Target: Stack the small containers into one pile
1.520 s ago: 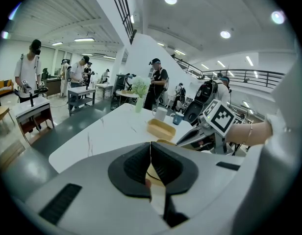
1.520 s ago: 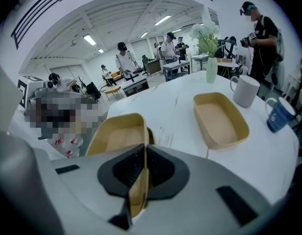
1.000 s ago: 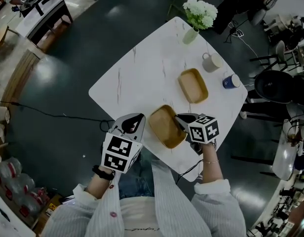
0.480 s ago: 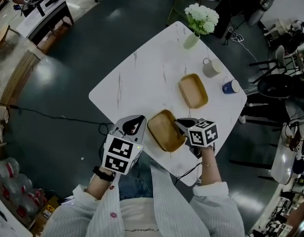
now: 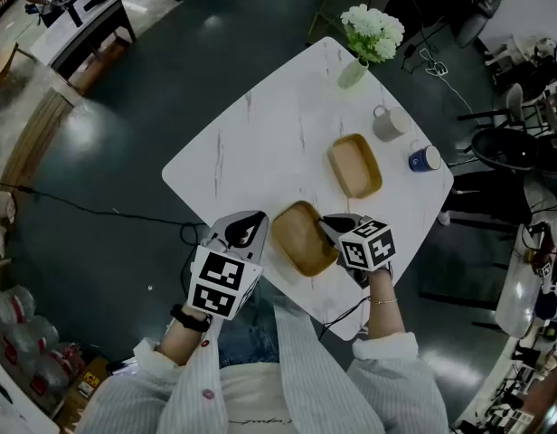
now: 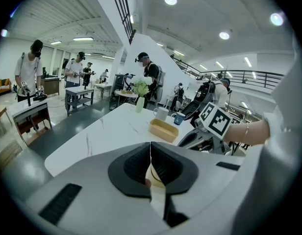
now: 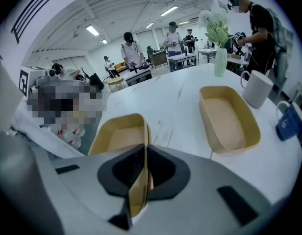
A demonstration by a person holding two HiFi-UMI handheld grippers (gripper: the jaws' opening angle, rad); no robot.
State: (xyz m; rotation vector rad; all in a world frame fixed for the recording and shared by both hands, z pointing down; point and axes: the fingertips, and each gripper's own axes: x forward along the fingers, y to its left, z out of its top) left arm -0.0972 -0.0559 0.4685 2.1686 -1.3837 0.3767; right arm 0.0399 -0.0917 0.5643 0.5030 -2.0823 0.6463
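Two tan oblong containers are on view. One container [image 5: 354, 165] [image 7: 228, 124] [image 6: 164, 129] rests on the white marble table [image 5: 260, 143], open side up. The other container [image 5: 302, 237] [image 7: 116, 137] is near the table's front edge, and my right gripper [image 5: 329, 223] [image 7: 144, 155] is shut on its right rim. Whether it touches the table I cannot tell. My left gripper [image 5: 250, 221] [image 6: 151, 156] is shut with nothing in it, just left of the held container, at the table's edge.
Behind the far container stand a white mug [image 5: 387, 122] [image 7: 256, 88], a blue cup [image 5: 424, 158] [image 7: 289, 121] and a vase of white flowers [image 5: 362, 48] [image 7: 220, 58]. Dark floor surrounds the table; people and other tables stand further off.
My right gripper and the container it grips have shifted slightly left. The left gripper has stayed where it was.
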